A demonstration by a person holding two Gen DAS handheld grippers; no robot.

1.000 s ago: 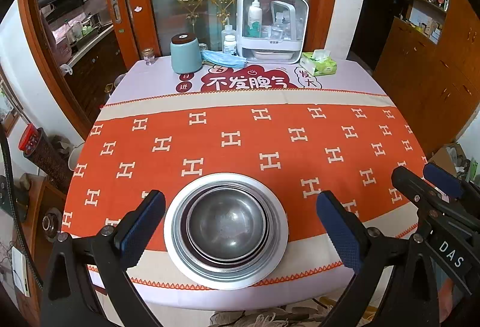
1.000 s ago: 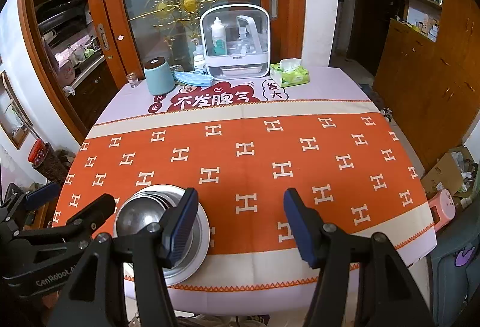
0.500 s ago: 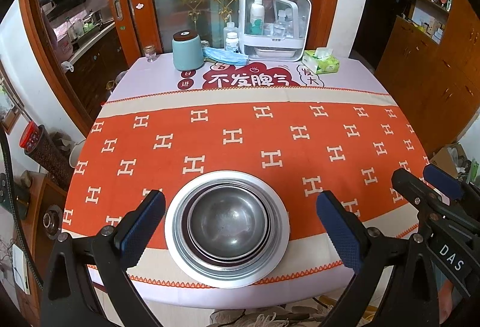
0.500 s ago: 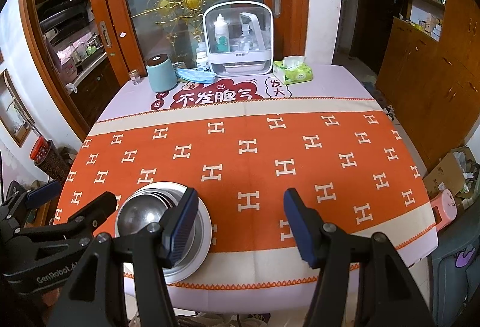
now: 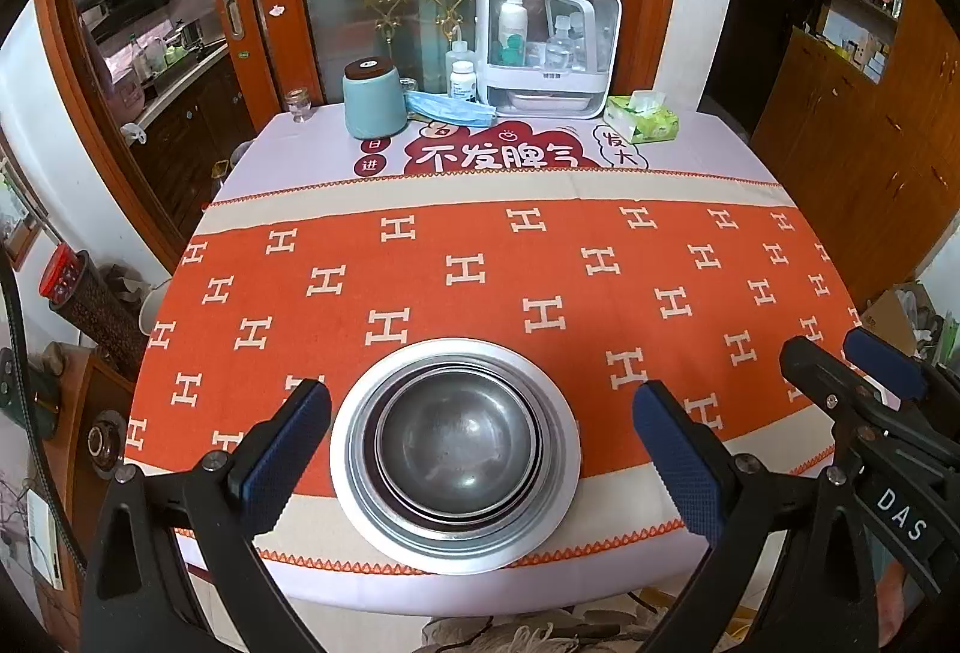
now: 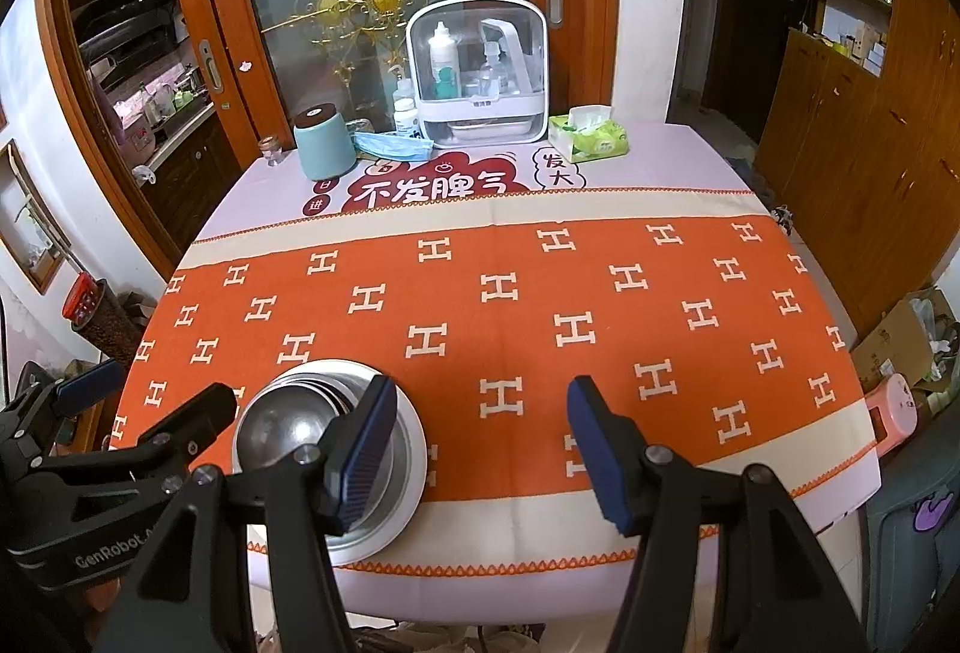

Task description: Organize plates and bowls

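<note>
Nested steel bowls [image 5: 459, 440] sit in a white plate [image 5: 558, 497] near the table's front edge. My left gripper [image 5: 480, 395] hovers over this stack, open, one blue pad on each side and neither touching it. In the right wrist view the same bowls [image 6: 279, 428] and plate [image 6: 414, 452] lie at lower left, partly hidden by my right gripper's left finger. The right gripper [image 6: 480, 392] is open above bare orange cloth to the right of the stack, holding nothing. The left gripper [image 6: 150, 395] shows at that view's left edge, and the right gripper [image 5: 846, 362] at the left wrist view's right edge.
An orange patterned cloth [image 5: 480, 269] covers the table. Along the far edge stand a teal canister [image 5: 373, 98], a blue face mask [image 5: 450, 110], a white organizer with bottles [image 5: 549, 47] and a tissue pack [image 5: 641, 118]. Wooden cabinets [image 6: 870, 113] stand to the right.
</note>
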